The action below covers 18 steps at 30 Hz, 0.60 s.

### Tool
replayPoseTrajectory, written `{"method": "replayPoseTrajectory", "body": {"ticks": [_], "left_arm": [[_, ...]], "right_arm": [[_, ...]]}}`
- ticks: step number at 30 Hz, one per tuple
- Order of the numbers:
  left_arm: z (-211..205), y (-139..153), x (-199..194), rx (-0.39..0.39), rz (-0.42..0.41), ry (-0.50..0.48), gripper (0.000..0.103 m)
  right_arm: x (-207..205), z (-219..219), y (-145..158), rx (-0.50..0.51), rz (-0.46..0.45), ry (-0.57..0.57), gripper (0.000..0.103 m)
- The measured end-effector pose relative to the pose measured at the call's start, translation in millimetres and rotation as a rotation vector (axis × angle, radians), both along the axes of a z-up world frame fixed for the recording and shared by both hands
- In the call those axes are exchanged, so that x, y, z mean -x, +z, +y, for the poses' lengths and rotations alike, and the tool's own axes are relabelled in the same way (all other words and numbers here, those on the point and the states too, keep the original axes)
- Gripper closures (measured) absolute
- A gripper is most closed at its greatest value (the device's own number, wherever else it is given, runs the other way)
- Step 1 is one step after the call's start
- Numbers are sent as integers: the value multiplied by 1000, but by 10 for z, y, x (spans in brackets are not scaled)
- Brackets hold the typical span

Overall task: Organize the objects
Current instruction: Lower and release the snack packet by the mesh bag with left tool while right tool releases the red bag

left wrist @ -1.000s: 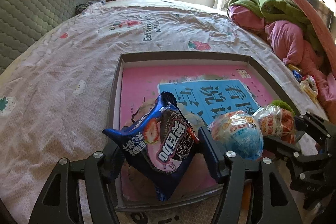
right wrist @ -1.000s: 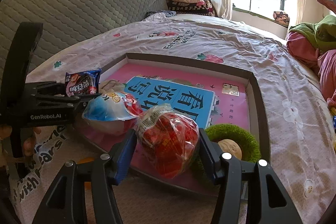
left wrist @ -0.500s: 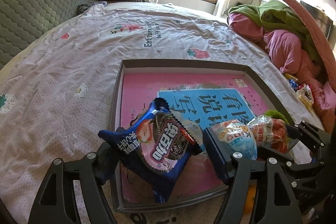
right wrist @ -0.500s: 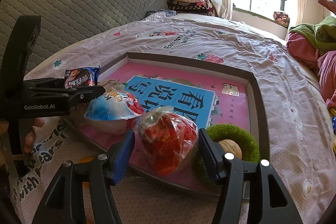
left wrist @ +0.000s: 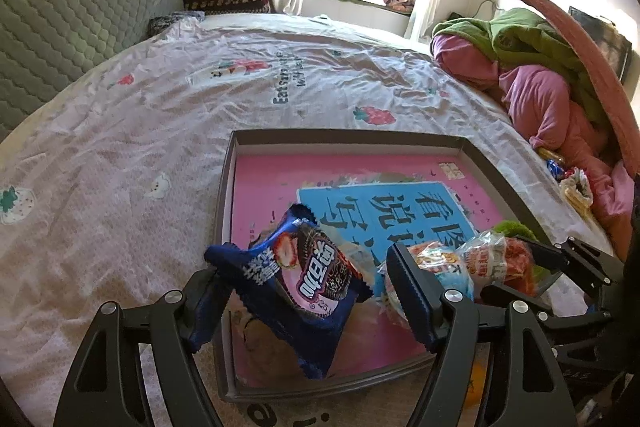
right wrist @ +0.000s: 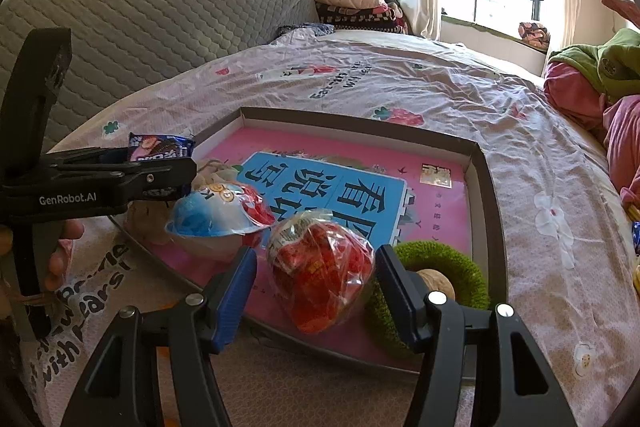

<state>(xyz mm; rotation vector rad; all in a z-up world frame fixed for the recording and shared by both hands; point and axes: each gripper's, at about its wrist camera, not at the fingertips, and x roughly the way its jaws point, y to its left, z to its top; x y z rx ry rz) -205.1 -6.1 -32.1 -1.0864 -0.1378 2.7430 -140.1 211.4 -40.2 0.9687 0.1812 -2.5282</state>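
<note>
Left wrist view: my left gripper [left wrist: 310, 291], jaws just opening, has the cookie packet [left wrist: 298, 281] loose between them over the tray [left wrist: 224, 227] at 6 o'clock. Right gripper [right wrist: 316, 287] likewise opening around the red snack bag [right wrist: 320, 267].

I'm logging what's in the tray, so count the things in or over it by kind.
Cookie packets: 1, blue cookie packet
Sealed snack cups: 1, blue snack cup
Bagged snacks: 1, red snack bag
Green rings: 1, green ring
Walnuts: 1, walnut
Total: 5

Left gripper [left wrist: 308, 291] has just been opening — cookie packet [left wrist: 304, 283] between its fingers, over the tray [left wrist: 224, 195].
</note>
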Motion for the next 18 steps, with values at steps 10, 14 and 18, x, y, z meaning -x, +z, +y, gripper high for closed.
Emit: {"method": "replayPoseTrajectory", "body": {"ticks": [10,14,18], "left_arm": [[26,137,-71,3,36,-4,26],[44,193,-104,4,53,-11,26],[56,257,-142,10,73,-12,26]], "right_arm": [[-17,16,61,10,20,-3,42],[-30,20,93,14,32,-3,42],[-41,28,133,22,43,-1,42]]}}
